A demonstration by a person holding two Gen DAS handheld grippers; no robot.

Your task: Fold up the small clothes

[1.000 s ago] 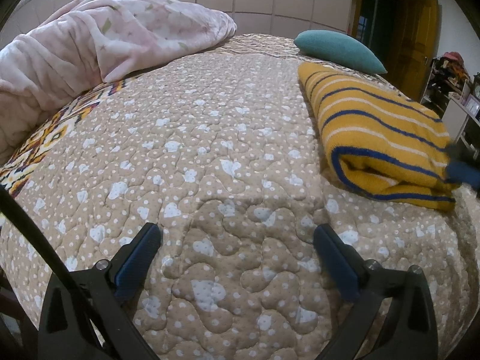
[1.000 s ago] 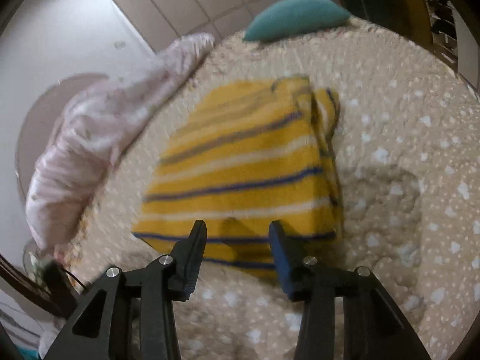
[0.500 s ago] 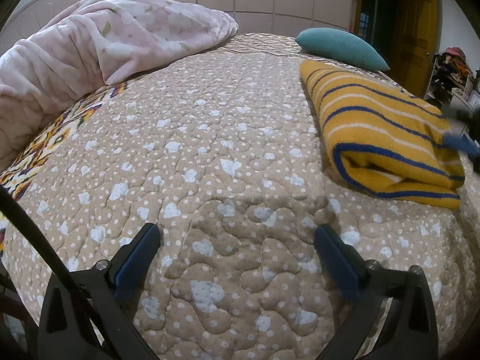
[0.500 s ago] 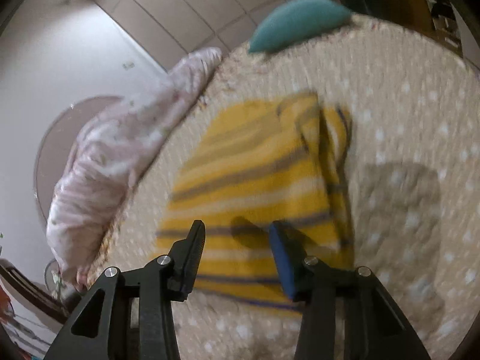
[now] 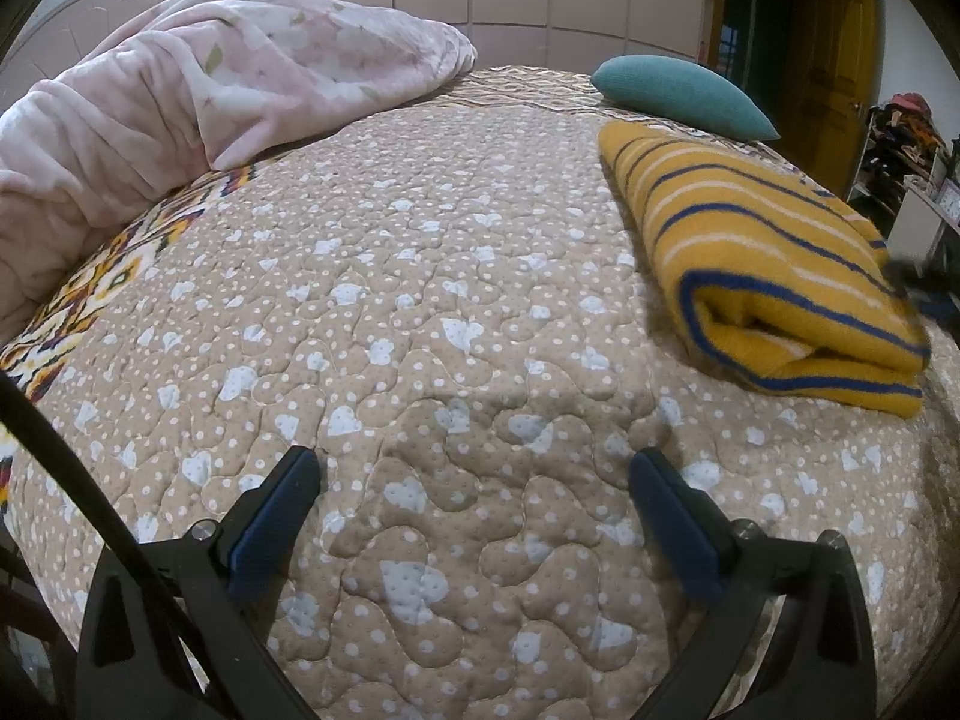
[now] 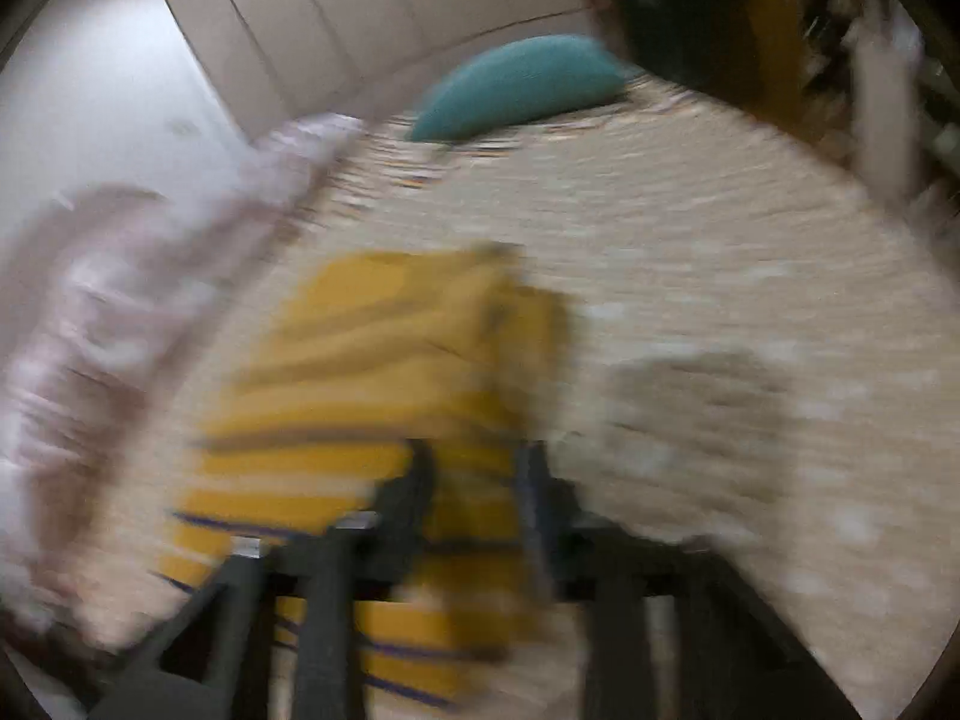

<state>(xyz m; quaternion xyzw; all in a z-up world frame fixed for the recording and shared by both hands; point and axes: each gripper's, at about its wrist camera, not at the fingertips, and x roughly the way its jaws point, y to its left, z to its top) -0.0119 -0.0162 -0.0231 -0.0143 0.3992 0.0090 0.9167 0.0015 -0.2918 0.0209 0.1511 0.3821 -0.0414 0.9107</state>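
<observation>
Since the earlier frame the right gripper (image 6: pixel 474 468) has swung, so its view is smeared; its jaws have just been opening, and the folded yellow striped garment (image 5: pixel 762 264) lies under and between its fingers, though the blur hides whether the pads touch it. At far left a pink blanket (image 5: pixel 198 90) is heaped along the bed's edge. Next comes a broad bare stretch of dotted beige quilt (image 5: pixel 420 276), free room for moving. Over that stretch hovers the left gripper (image 5: pixel 474 480), jaws spread wide with nothing between them. To the right the garment rests near the bed's right edge, its folded end facing the camera, with a teal pillow (image 5: pixel 678 93) just behind it.
</observation>
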